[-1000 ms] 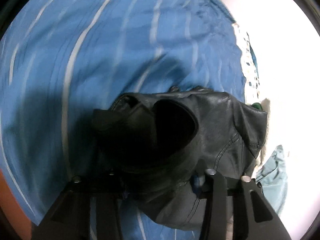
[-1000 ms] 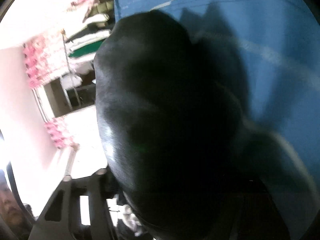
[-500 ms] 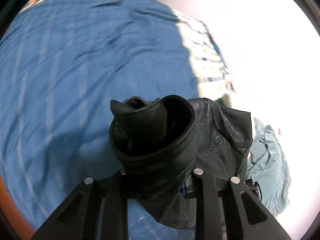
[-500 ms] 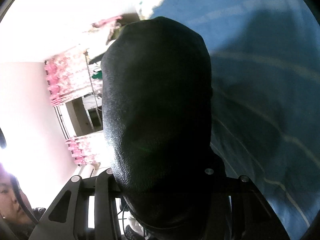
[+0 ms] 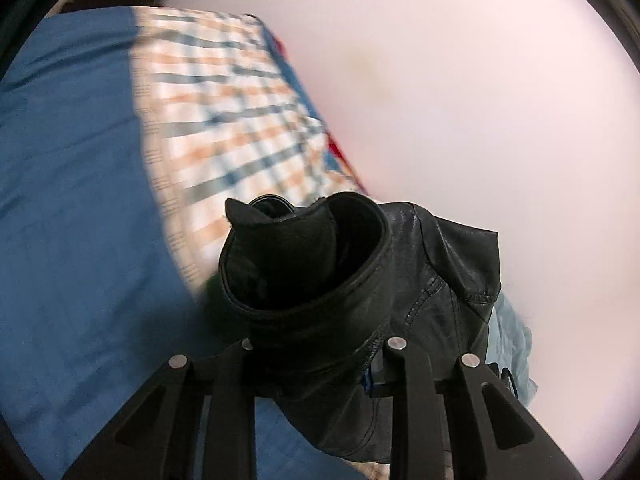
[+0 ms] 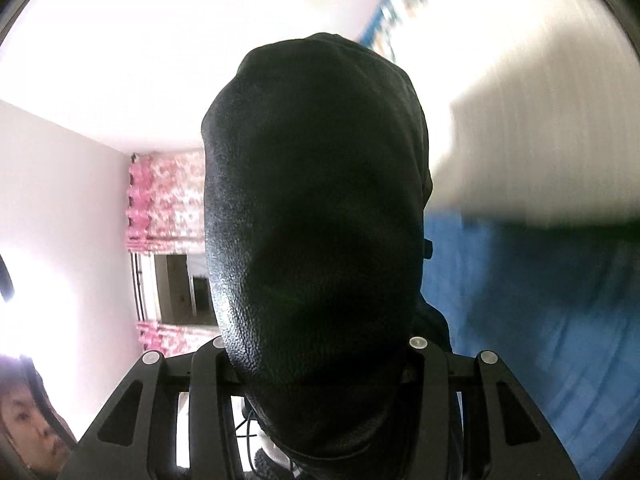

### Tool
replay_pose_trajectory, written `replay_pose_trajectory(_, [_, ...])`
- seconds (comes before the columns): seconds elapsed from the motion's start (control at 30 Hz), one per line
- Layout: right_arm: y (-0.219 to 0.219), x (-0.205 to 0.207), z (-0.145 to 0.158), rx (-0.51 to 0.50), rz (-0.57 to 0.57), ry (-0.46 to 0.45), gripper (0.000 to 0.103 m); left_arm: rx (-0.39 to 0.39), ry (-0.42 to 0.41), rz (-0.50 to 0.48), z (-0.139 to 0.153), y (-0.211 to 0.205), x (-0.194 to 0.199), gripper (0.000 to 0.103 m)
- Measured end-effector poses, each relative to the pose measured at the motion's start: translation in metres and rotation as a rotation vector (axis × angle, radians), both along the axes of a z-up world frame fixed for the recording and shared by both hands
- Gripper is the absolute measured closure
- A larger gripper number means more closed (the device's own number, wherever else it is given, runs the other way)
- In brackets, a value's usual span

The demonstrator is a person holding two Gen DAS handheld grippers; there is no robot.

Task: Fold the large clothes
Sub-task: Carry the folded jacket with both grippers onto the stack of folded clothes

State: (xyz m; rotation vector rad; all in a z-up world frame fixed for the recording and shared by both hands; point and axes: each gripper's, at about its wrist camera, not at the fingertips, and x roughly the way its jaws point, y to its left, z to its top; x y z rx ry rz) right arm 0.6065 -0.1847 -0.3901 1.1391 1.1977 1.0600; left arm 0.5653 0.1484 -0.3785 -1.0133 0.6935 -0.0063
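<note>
A black leather jacket (image 5: pixel 420 280) hangs in the air, held in both grippers. My left gripper (image 5: pixel 320 354) is shut on a rolled cuff or hem of it, whose dark opening faces the camera. My right gripper (image 6: pixel 316 360) is shut on another part of the jacket (image 6: pixel 312 208), a smooth black bulge that fills the middle of the right wrist view. The fingertips of both grippers are hidden by the leather.
Below is a bed with a blue sheet (image 5: pixel 72 200) and a checked cloth (image 5: pixel 224 112) by a pale wall (image 5: pixel 460 80). A light blue garment (image 5: pixel 512 344) lies behind the jacket. Pink curtains (image 6: pixel 168 200), a window and a person's face (image 6: pixel 32 432) show in the right wrist view.
Both grippers have risen and tilted up with the jacket. The blue sheet has slid down and away in both views, and wall and ceiling now fill much of each.
</note>
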Motion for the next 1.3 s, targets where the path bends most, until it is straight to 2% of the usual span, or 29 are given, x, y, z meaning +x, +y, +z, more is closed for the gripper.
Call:
replay_pose_trajectory(0.1, [-0.015, 0.058, 0.003, -0.006, -0.038, -0.014, 0.056, -0.005, -0.006, -0.053, -0.015, -0.007, 0.065, 0.081])
replay_pose_trajectory(0.2, [-0.01, 0.105, -0.014, -0.038, -0.074, 0.003, 0.056, -0.001, 0.037, -0.1, -0.047, -0.014, 0.115, 0.081])
replay_pose_trajectory(0.33, [-0.004, 0.154, -0.07, -0.122, -0.09, 0.1, 0.056, 0.028, 0.156, -0.16, -0.101, -0.023, 0.156, 0.08])
replay_pose_trajectory(0.43, [0.001, 0.166, -0.102, -0.158, -0.105, 0.146, 0.052, 0.055, 0.173, -0.221, -0.119, -0.03, 0.165, 0.074])
replay_pose_trajectory(0.5, [0.003, 0.163, -0.104, -0.176, -0.11, 0.149, 0.049, 0.074, 0.18, -0.247, -0.121, -0.031, 0.165, 0.072])
replay_pose_trajectory(0.53, [0.018, 0.167, -0.104, -0.191, -0.105, 0.153, 0.044, 0.087, 0.186, -0.26, -0.12, -0.032, 0.166, 0.071])
replay_pose_trajectory(0.6, [0.02, 0.166, -0.088, -0.281, -0.086, 0.138, 0.038, 0.124, 0.204, -0.291, -0.115, -0.034, 0.168, 0.068])
replay_pose_trajectory(0.63, [0.03, 0.163, -0.076, -0.366, -0.082, 0.113, 0.033, 0.159, 0.216, -0.302, -0.112, -0.036, 0.167, 0.064])
replay_pose_trajectory(0.67, [0.003, 0.165, -0.068, -0.428, -0.081, 0.092, 0.03, 0.215, 0.232, -0.315, -0.108, -0.038, 0.169, 0.063])
replay_pose_trajectory(0.7, [0.011, 0.161, -0.056, -0.508, -0.086, 0.066, 0.024, 0.259, 0.238, -0.324, -0.101, -0.041, 0.168, 0.062])
replay_pose_trajectory(0.73, [0.021, 0.161, -0.044, -0.623, -0.102, 0.032, 0.015, 0.311, 0.248, -0.331, -0.096, -0.044, 0.168, 0.057])
replay_pose_trajectory(0.77, [0.031, 0.16, -0.032, -0.752, -0.12, -0.015, 0.013, 0.396, 0.269, -0.334, -0.088, -0.049, 0.165, 0.049])
replay_pose_trajectory(0.8, [0.041, 0.152, -0.021, -0.857, -0.132, -0.052, 0.013, 0.476, 0.286, -0.324, -0.082, -0.053, 0.162, 0.029])
replay_pose_trajectory(0.83, [0.052, 0.143, -0.011, -0.953, -0.141, -0.07, 0.013, 0.563, 0.302, -0.31, -0.074, -0.057, 0.158, 0.013])
replay_pose_trajectory(0.93, [0.103, 0.114, 0.02, -1.25, -0.186, -0.151, 0.012, 0.724, 0.335, -0.295, -0.054, -0.066, 0.141, 0.008])
replay_pose_trajectory(0.97, [0.111, 0.098, 0.025, -1.347, -0.196, -0.181, 0.012, 0.755, 0.347, -0.292, -0.049, -0.066, 0.135, 0.007])
replay_pose_trajectory(1.0, [0.074, 0.077, 0.019, -1.406, -0.201, -0.201, 0.012, 0.781, 0.35, -0.289, -0.044, -0.067, 0.128, 0.006])
replay_pose_trajectory(1.03, [0.056, 0.066, 0.02, -1.456, -0.211, -0.217, 0.012, 0.808, 0.347, -0.288, -0.037, -0.069, 0.12, 0.005])
replay_pose_trajectory(1.07, [0.018, 0.054, 0.03, -1.492, -0.229, -0.229, 0.012, 0.838, 0.341, -0.284, -0.029, -0.07, 0.11, 0.004])
replay_pose_trajectory(1.1, [0.024, 0.041, 0.037, -1.516, -0.25, -0.232, 0.012, 0.856, 0.329, -0.28, -0.021, -0.071, 0.104, 0.003])
replay_pose_trajectory(1.13, [0.003, 0.017, 0.05, -1.529, -0.264, -0.231, 0.012, 0.874, 0.316, -0.277, -0.013, -0.072, 0.096, 0.002])
replay_pose_trajectory(1.2, [-0.005, -0.008, 0.065, -1.555, -0.296, -0.226, 0.012, 0.914, 0.3, -0.273, 0.006, -0.073, 0.078, 0.001])
replay_pose_trajectory(1.3, [-0.007, -0.061, 0.093, -1.583, -0.344, -0.23, 0.011, 0.929, 0.269, -0.29, 0.036, -0.076, 0.052, 0.001])
